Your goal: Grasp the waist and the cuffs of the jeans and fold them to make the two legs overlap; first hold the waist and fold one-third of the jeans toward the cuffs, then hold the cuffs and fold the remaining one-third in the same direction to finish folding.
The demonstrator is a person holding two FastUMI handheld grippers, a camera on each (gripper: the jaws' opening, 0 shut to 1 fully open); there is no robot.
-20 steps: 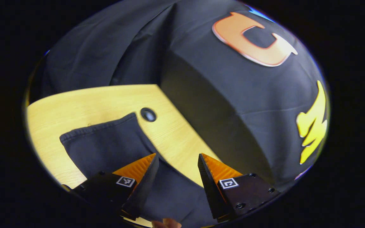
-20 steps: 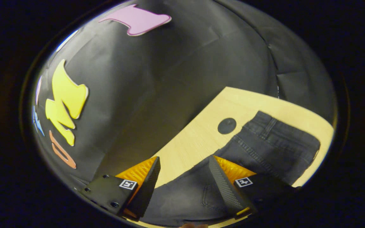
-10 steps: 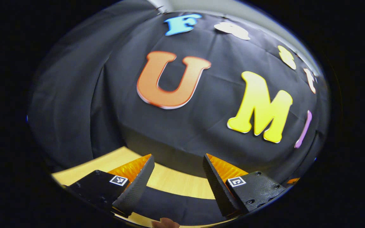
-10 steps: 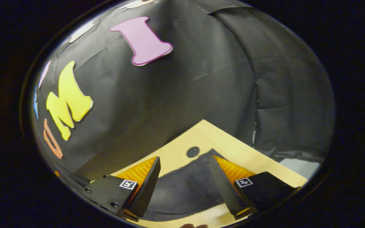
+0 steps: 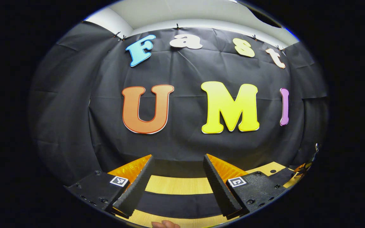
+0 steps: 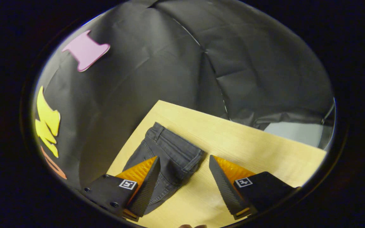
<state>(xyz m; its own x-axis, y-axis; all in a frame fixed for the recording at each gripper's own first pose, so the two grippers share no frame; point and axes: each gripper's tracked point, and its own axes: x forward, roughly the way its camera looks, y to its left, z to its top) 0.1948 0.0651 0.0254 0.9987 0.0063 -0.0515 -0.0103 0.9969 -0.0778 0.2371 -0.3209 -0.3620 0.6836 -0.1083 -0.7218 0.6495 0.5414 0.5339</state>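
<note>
Tools (image 5: 176,180) (image 6: 184,183) wide apart, empty, above jeans (image 6: 169,155).

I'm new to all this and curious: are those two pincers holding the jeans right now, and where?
Nothing is held. The left gripper and right gripper are both open above the jeans on the table.

A pale wood-grain surface (image 6: 249,142) carries the things; in the right gripper view it runs back to the black cloth wall, its far corner pointing toward that wall. Dark jeans (image 6: 166,155) lie flat directly on it near its left edge, waistband toward the far corner, belt loops showing; in the left gripper view the jeans (image 5: 176,204) show as a dark band across the surface (image 5: 177,185), with bare wood on either side of it.
</note>
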